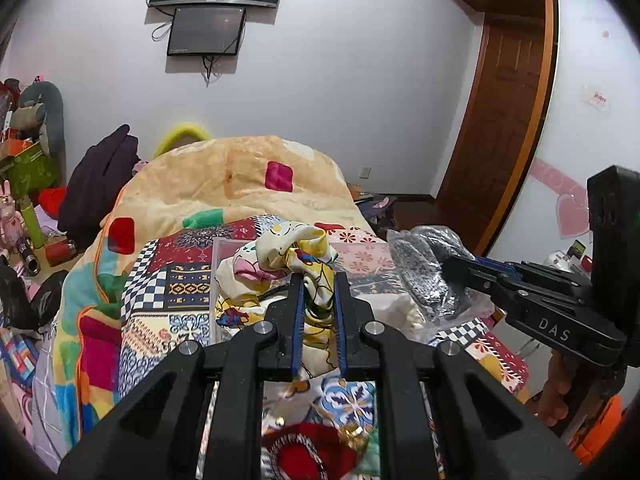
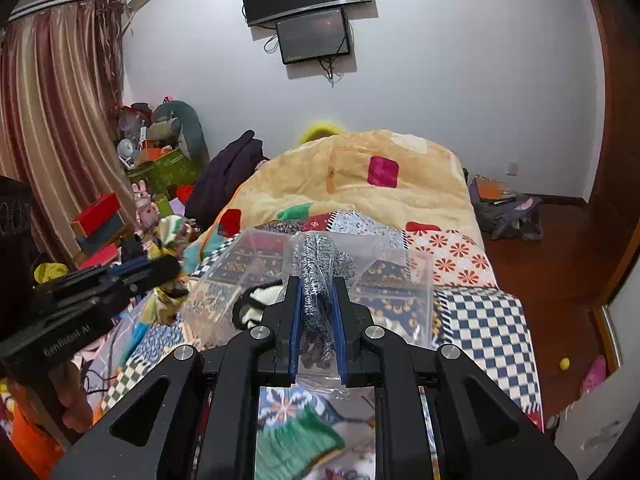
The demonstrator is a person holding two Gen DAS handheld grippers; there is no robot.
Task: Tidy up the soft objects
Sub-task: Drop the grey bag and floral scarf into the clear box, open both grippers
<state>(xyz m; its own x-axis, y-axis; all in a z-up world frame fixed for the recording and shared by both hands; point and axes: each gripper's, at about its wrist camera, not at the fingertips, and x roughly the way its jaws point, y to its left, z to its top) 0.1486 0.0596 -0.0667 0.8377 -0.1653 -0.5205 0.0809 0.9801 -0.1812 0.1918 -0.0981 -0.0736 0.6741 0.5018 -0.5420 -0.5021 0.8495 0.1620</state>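
- On my left wrist view, the left gripper (image 1: pixel 316 280) is clenched on a cream printed cloth (image 1: pixel 288 256), the fabric bunched between its blue pads and lifted above the patchwork bedspread (image 1: pixel 176 280).
- The cloth hangs over a clear plastic box (image 1: pixel 224 248) that sits on the bedspread.
- My right gripper (image 2: pixel 316 284) grasps a black-and-white speckled garment in a clear plastic bag (image 2: pixel 320 264), the bundle pinched between both fingers and held above the bed.
- In the left view that same bagged garment shows to the right of the cloth, near it but apart.
- Beyond both, a yellow quilt (image 2: pixel 360 184) with coloured patches is heaped at the far end of the bed.
- Two dark screens (image 2: pixel 308 12) hang on the white wall; a wooden door (image 1: pixel 500 120) stands to the right.
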